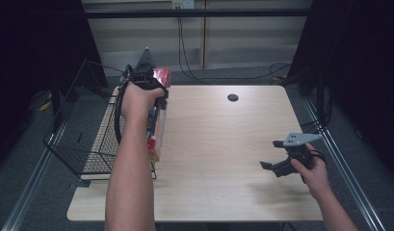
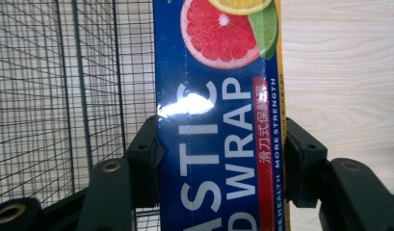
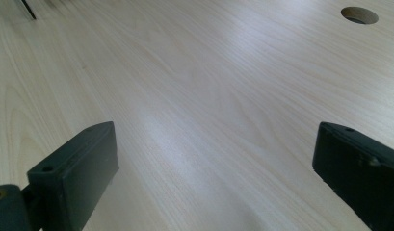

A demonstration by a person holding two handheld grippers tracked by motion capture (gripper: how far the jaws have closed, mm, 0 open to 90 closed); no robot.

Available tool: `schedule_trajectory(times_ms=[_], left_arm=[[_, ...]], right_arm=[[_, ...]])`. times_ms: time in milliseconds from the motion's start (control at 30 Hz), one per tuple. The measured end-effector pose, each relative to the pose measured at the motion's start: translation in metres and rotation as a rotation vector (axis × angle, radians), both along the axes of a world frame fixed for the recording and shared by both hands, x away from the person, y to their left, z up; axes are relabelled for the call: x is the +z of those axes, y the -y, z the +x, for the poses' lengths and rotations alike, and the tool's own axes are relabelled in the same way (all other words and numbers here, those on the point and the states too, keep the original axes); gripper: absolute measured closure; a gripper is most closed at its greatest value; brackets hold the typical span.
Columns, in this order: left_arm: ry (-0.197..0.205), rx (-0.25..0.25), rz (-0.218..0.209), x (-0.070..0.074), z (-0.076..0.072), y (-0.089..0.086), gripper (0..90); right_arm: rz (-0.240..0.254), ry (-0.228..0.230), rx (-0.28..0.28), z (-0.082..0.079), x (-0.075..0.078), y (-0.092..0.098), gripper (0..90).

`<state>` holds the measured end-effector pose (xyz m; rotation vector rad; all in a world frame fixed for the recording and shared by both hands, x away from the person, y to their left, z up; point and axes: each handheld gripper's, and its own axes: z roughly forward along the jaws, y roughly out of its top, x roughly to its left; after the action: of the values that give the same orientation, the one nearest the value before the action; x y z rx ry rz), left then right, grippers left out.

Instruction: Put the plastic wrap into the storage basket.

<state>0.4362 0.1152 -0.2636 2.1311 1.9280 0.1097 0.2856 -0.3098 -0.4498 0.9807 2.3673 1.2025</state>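
Two grippers are in our hands. Our left gripper (image 1: 153, 91), at the upper left of the high view, is clamped on a long box (image 1: 157, 126) of plastic wrap; in the left gripper view its jaws press on both long sides of the blue box (image 2: 218, 144), with the citrus picture at the top of the frame. The box hangs over the left edge of the table (image 1: 223, 144), just beside a wire basket (image 1: 84, 144) that fills the left of that frame. Our right gripper (image 1: 274, 156), at the lower right of the high view, hovers with jaws spread wide and nothing between them, over bare wood. A round hole (image 1: 232, 97) sits near the table's far edge.
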Motion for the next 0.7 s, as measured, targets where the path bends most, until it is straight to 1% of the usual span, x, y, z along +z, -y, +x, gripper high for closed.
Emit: schedule_trajectory(times_ms=[67,100,133,167,233,267,300,367,467,500,533,567,633,667,700], left_arm=[[0.004,0.003,0.004,0.001,-0.001,-0.002,44.0],[0.003,0.005,-0.01,0.002,-0.001,-0.006,44.0],[0.003,0.005,-0.01,0.002,-0.001,-0.006,44.0],[0.005,0.017,-0.008,0.002,-0.001,-0.009,44.0],[0.002,0.018,-0.007,0.003,-0.001,-0.01,44.0],[0.005,0.022,0.001,0.003,-0.002,-0.014,44.0],[0.005,0.022,0.001,0.003,-0.002,-0.014,44.0],[0.0,0.03,0.001,0.005,-0.003,-0.02,44.0],[0.005,0.038,0.006,0.005,-0.003,-0.022,44.0],[0.001,0.036,0.003,0.006,-0.004,-0.024,44.0],[0.006,0.048,0.006,0.006,-0.004,-0.024,44.0],[0.001,0.043,0.003,0.006,-0.004,-0.026,44.0],[0.001,0.05,0.003,0.007,-0.004,-0.028,44.0],[0.001,0.051,0.001,0.007,-0.005,-0.029,44.0],[0.004,0.053,0.008,0.008,-0.005,-0.03,44.0]], right_arm=[[-0.004,0.005,-0.006,0.0,0.0,0.0,1.8],[-0.004,0.003,-0.003,0.0,0.0,0.0,1.8],[-0.004,0.003,-0.003,0.0,0.0,0.0,1.8],[-0.006,0.004,0.0,0.0,0.0,-0.001,1.8],[-0.006,0.004,0.002,0.0,0.0,-0.001,1.8],[-0.006,0.003,-0.001,0.0,-0.001,-0.001,1.8],[-0.008,0.006,0.0,0.0,-0.001,-0.002,1.8],[-0.009,0.005,0.002,0.0,-0.001,-0.002,1.8],[-0.011,0.007,-0.004,0.0,-0.001,-0.002,1.8],[-0.011,0.007,-0.003,0.0,-0.001,-0.002,1.8],[-0.01,0.007,-0.001,0.0,-0.001,-0.002,1.8],[-0.011,0.009,-0.001,0.0,-0.001,-0.002,1.8],[-0.013,0.009,-0.001,0.0,-0.001,-0.002,1.8],[-0.013,0.006,0.0,0.0,-0.001,-0.002,1.8],[-0.011,0.002,0.005,0.0,-0.001,-0.002,1.8]])
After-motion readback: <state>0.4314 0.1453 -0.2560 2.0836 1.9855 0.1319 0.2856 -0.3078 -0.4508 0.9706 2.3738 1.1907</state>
